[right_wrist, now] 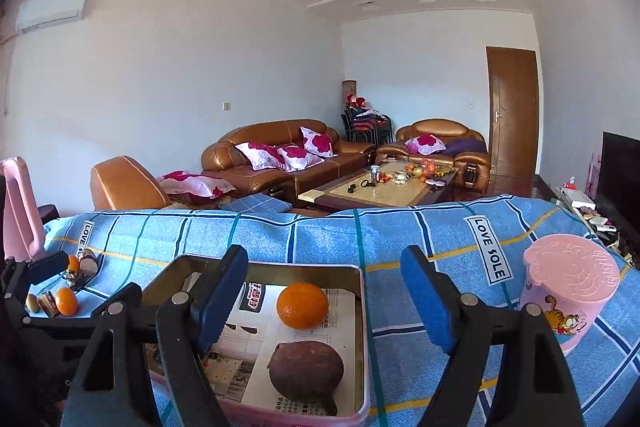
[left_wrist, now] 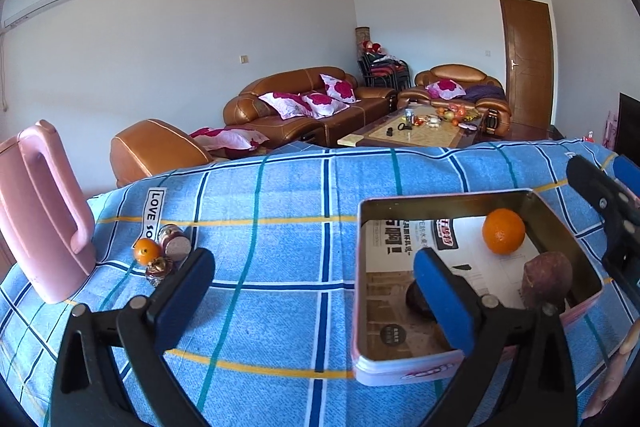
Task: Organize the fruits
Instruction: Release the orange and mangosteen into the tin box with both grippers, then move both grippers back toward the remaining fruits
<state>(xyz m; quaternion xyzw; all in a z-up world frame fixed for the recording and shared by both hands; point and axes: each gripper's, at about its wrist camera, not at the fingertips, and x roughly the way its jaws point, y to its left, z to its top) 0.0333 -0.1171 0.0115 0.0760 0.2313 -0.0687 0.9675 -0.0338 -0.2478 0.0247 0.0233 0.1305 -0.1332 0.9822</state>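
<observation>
- Right wrist view: blue checked cloth (right_wrist: 304, 239) covers the table.
- Metal tin (right_wrist: 362, 331) holds an orange (right_wrist: 302, 305) and a brown fruit (right_wrist: 306, 367).
- Left gripper (left_wrist: 316, 287) gapes wide, empty, beside the tin.
- Right gripper (right_wrist: 324, 291) is parted, gripping nothing.
- Small orange (left_wrist: 146, 250) lies by the pink jug (left_wrist: 40, 215).

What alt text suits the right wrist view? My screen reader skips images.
An open right gripper hovers over a tin tray holding an orange and a brown fruit, on a blue plaid cloth.
</observation>
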